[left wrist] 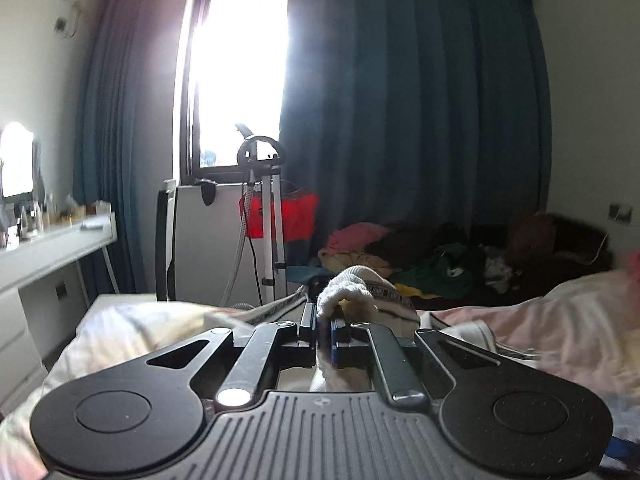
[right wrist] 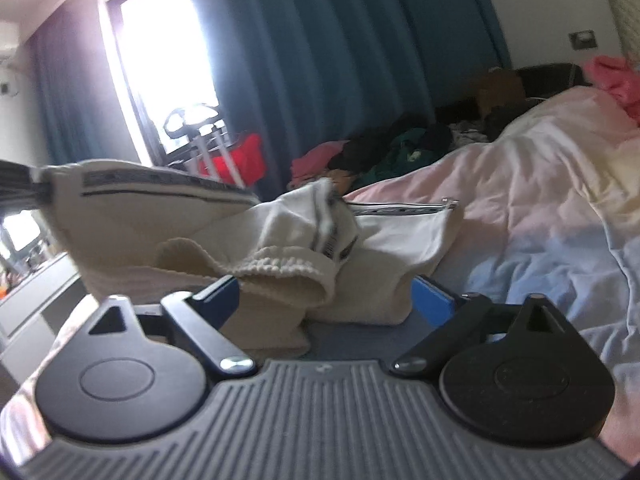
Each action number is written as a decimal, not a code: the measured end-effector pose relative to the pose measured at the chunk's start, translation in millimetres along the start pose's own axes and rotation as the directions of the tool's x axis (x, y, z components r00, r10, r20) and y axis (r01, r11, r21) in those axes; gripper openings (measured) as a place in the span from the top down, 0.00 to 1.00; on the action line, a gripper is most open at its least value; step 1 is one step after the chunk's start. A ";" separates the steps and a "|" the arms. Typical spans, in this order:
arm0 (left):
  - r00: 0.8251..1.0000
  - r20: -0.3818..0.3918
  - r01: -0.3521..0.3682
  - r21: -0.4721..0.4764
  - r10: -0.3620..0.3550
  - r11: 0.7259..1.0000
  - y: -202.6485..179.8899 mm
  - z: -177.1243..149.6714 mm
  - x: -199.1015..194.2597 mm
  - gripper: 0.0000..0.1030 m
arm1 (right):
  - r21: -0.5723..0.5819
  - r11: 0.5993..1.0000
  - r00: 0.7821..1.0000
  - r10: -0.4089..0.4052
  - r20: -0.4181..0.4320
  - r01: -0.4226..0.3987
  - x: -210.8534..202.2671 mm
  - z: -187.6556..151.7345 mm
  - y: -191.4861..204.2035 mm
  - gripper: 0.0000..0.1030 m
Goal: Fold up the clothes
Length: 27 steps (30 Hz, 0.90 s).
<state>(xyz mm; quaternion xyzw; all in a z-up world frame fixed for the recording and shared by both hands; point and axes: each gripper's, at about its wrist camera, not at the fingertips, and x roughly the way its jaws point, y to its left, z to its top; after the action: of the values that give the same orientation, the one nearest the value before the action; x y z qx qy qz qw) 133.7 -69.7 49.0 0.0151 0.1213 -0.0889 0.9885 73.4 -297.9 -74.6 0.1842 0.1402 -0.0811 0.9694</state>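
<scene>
A cream knitted garment with a black-and-white lettered band lies bunched on the bed in the right wrist view. My right gripper is open, its blue pads on either side of the garment's ribbed hem, which lies between them. My left gripper is shut on a fold of the same cream garment, which bulges over the fingers and hangs below them. Part of the garment is lifted at the left of the right wrist view.
The bed has a pink, white and pale blue duvet. A pile of mixed clothes lies beyond the bed by the dark blue curtain. A garment steamer stand and a white desk stand at the left.
</scene>
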 end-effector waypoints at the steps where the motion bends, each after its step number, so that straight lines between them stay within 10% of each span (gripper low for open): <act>1: 1.000 0.002 0.004 -0.015 -0.004 1.000 9.9 -4.7 -16.6 0.94 | -0.022 1.000 1.000 0.008 -0.010 -0.008 -4.5 -0.7 3.9 0.21; 5: 1.000 -0.021 0.005 -0.044 -0.006 0.999 53.1 -36.1 -61.4 0.94 | -0.129 0.992 0.995 0.004 -0.104 -0.018 -30.0 -9.6 20.1 0.21; 17: 0.987 -0.152 -0.105 -0.320 0.058 0.941 162.5 -112.1 -25.2 0.93 | -0.105 0.992 0.899 0.017 -0.437 -0.070 -6.2 -69.4 40.9 0.22; 27: 0.986 -0.168 -0.089 -0.500 0.004 0.861 180.8 -128.8 2.5 0.93 | -0.135 0.990 0.948 -0.074 -0.309 0.034 35.5 -69.5 53.9 0.45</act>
<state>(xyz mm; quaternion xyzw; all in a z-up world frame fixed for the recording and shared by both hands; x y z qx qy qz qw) 138.0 114.3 -75.1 -0.2347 0.2196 -0.0286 0.9465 101.4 -225.7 -129.4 0.1281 0.3021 -0.0682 0.9422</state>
